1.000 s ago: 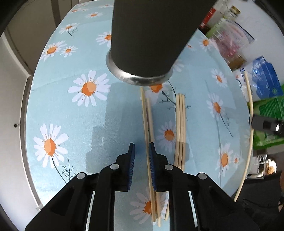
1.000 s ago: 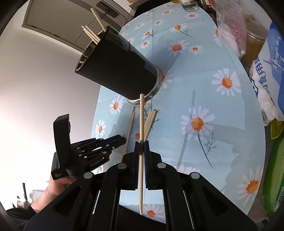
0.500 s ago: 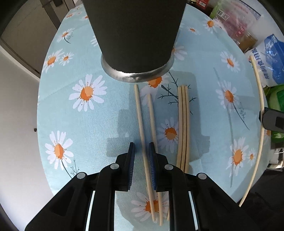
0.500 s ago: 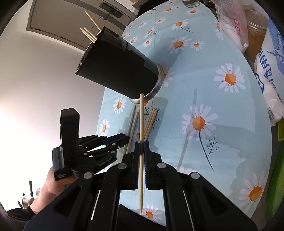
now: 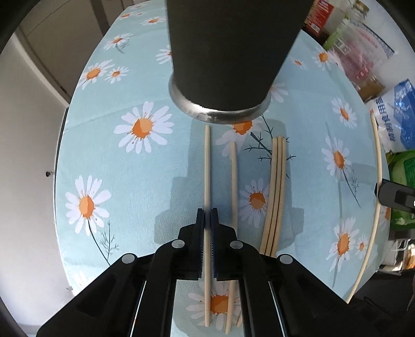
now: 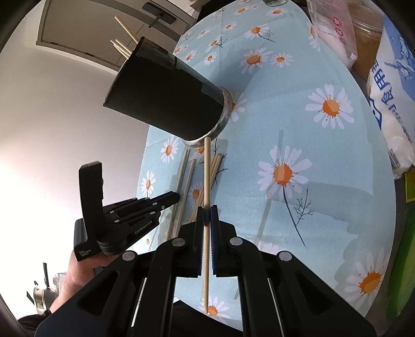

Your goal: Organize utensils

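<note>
A black utensil cup (image 5: 228, 59) with a metal base stands on the daisy tablecloth (image 5: 109, 145); in the right wrist view the cup (image 6: 166, 96) holds several chopsticks (image 6: 124, 33). My left gripper (image 5: 207, 220) is shut on the leftmost chopstick (image 5: 207, 166), low over the cloth. Another single chopstick (image 5: 234, 181) and a bundle of three (image 5: 276, 189) lie to its right. My right gripper (image 6: 207, 215) is shut on one chopstick (image 6: 207, 176), held above the table right of the left gripper (image 6: 135, 215).
Food bags, jars and bottles (image 5: 363, 51) crowd the table's right side, including a blue-white bag (image 6: 389, 103) and a green packet (image 5: 402, 181). The table's curved edge (image 5: 58, 160) runs along the left. Cabinets (image 6: 103, 23) stand behind.
My left gripper has closed on the leftmost chopstick; it was open around it before. The right gripper keeps holding its chopstick and has shifted only slightly.
</note>
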